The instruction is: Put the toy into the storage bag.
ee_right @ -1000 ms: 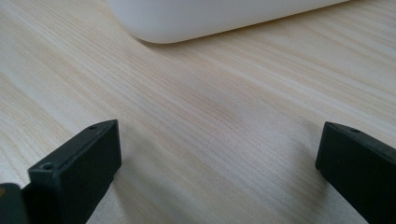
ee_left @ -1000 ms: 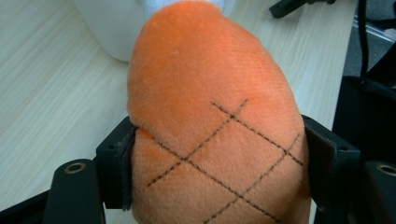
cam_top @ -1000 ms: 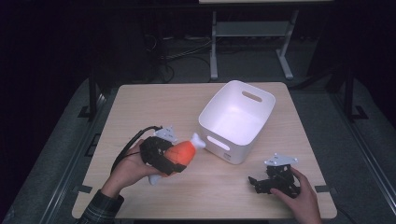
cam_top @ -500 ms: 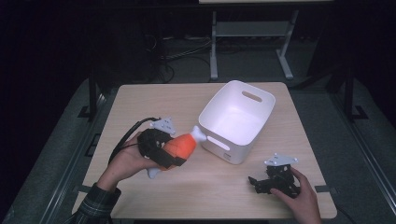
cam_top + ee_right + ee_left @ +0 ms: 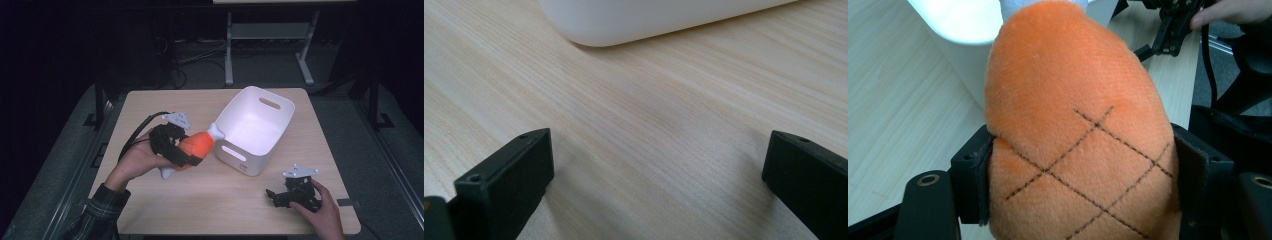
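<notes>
High view, L to R: a person's left hand (image 5: 137, 161), in a plaid sleeve (image 5: 97, 212), holds the left gripper (image 5: 186, 156) over the left half of a light wood surface (image 5: 225, 200). Its fingers pinch an orange plush toy (image 5: 196, 145) w/ white ends, shaped like a drumstick. Toy is tilted, lifted off the surface; its upper white tip sits just beside the near-left wall of a white bin (image 5: 240, 161), at about rim height. A black cable (image 5: 137, 131) loops from the gripper toward the wrist.

Left gripper view: toy (image 5: 1073, 130) sits between both black fingers (image 5: 973, 175), pads pressed into its sides; black criss-cross stitching on the orange fabric. Bin wall (image 5: 960, 45) right behind it.

Centre-right, high view: the bin stands upright, turned at an angle to the surface edges, w/ slot handles in its walls.

Far right, near front edge: right hand (image 5: 322, 212) rests the right gripper (image 5: 274, 196) on the surface, well apart from the toy, near the bin's front corner. Right gripper view: fingers (image 5: 506, 182) spread wide, only bare wood between them; bin base (image 5: 649, 20) ahead.
</notes>
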`<state>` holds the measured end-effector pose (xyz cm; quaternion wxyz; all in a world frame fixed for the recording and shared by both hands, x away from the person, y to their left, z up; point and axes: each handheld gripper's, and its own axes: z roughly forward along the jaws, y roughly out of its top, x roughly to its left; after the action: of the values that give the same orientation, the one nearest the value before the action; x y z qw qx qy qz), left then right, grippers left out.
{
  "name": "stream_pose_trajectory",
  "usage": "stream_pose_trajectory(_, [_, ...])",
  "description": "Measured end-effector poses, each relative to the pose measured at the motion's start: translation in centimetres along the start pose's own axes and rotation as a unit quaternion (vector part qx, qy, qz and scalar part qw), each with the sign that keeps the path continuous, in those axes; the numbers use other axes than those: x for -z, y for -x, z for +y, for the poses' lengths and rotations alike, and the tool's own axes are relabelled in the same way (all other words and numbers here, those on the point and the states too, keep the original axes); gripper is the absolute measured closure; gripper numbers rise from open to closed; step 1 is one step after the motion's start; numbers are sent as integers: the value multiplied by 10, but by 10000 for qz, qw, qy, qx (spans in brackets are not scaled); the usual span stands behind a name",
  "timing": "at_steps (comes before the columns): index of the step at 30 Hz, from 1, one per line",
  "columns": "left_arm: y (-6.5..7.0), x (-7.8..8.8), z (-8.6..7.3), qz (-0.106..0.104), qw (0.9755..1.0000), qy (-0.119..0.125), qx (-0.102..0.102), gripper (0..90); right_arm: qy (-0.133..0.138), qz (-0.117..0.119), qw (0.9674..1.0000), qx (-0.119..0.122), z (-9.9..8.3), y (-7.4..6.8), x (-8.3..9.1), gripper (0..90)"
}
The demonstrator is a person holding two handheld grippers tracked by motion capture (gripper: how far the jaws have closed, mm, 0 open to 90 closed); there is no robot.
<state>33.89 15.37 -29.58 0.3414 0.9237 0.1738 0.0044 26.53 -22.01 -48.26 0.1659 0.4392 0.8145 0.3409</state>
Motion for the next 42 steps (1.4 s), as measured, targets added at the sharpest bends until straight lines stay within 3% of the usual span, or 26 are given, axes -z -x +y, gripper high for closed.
stream_pose_trajectory(22, [-17, -4, 47, 119, 9999, 27, -95, 251, -2, 3, 10000, -3, 0, 0, 0, 0])
stream_pose_trajectory(42, [-35, -27, 98, 268, 9995, -65, -166, 252, -15, 1, 10000, -13, 0, 0, 0, 0])
